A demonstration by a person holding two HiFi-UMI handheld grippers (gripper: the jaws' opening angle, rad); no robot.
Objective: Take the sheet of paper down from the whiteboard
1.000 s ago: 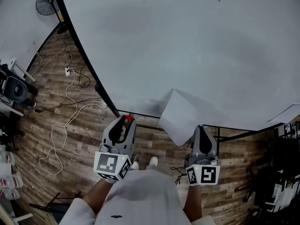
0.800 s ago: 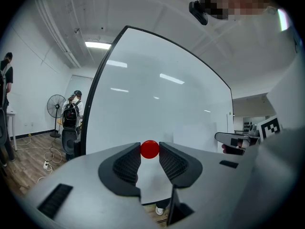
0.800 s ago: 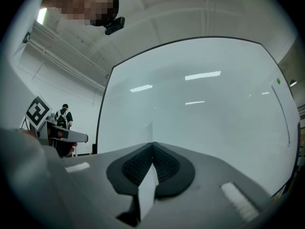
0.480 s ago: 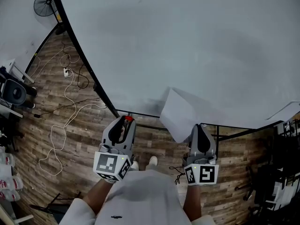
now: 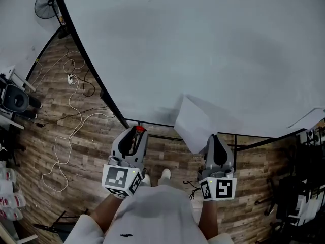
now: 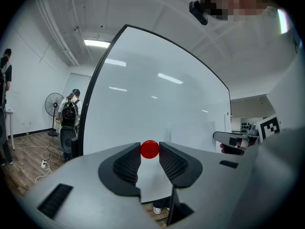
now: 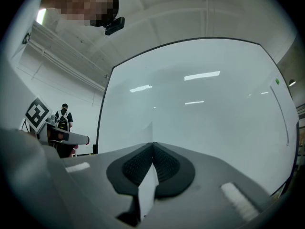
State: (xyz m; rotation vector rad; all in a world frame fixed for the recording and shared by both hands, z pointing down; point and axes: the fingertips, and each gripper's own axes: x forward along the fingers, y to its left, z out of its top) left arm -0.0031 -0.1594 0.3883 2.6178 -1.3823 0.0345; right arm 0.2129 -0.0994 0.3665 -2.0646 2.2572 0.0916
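The white sheet of paper [image 5: 195,123] hangs off the lower edge of the big whiteboard [image 5: 203,44], tilted with one corner down. My right gripper [image 5: 214,139] is shut on that lower corner; in the right gripper view the sheet [image 7: 148,190] stands edge-on between the closed pads of the right gripper [image 7: 152,146]. My left gripper [image 5: 133,135] is held to the left of the sheet, below the board's frame, and is shut on a small round red magnet [image 5: 139,129]. The left gripper view shows the magnet [image 6: 149,149] pinched at the fingertips, with the sheet [image 6: 190,135] beyond.
A standing fan [image 5: 45,4] and a dark chair [image 5: 15,98] are at the left. White and black cables [image 5: 71,111] trail over the wooden floor. Dark racks [image 5: 304,187] stand at the right. A person with a backpack [image 6: 70,113] stands by the board's left edge.
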